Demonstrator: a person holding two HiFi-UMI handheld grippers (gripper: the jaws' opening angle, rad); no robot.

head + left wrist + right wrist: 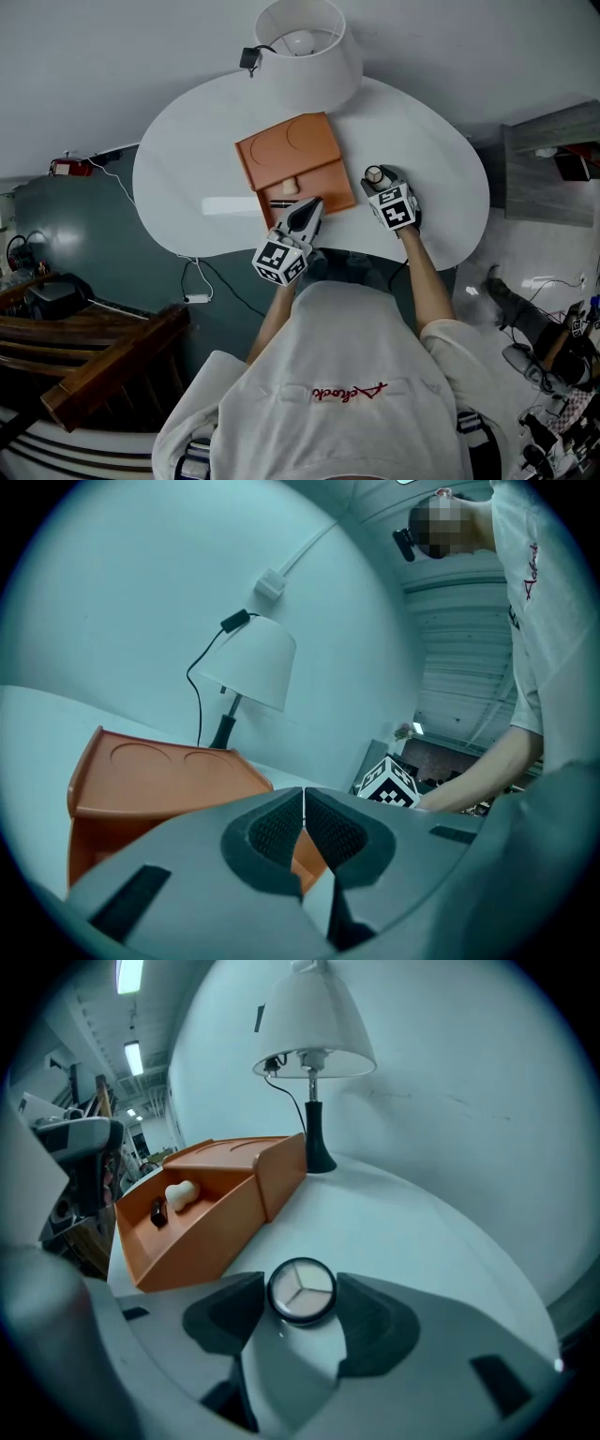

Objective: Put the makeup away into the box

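The orange box [291, 145] sits mid-table on the white table [187, 159], with 2 round recesses pressed into its top and its drawer pulled out toward the near side. In the drawer lie a white makeup sponge [181, 1192] and, just beside it, a small dark item [158, 1211] too small to identify. A white-shaded lamp [305, 42] stands at the far edge, behind the box.

To the right of the box, near the table's near edge, a round compact [302, 1291] with a clear lid and 3 pale wedges of colour lies flat on the table. The right gripper [300, 1299] points steeply down over it with its jaws spread wide. The compact sits between the 2 pads, which stand just beside its rim without squeezing it, and it rests on the table.

The left gripper [303, 808] is held nearly level at the near side of the box, its tips close to the drawer front. Its jaws are pressed together with nothing between them.
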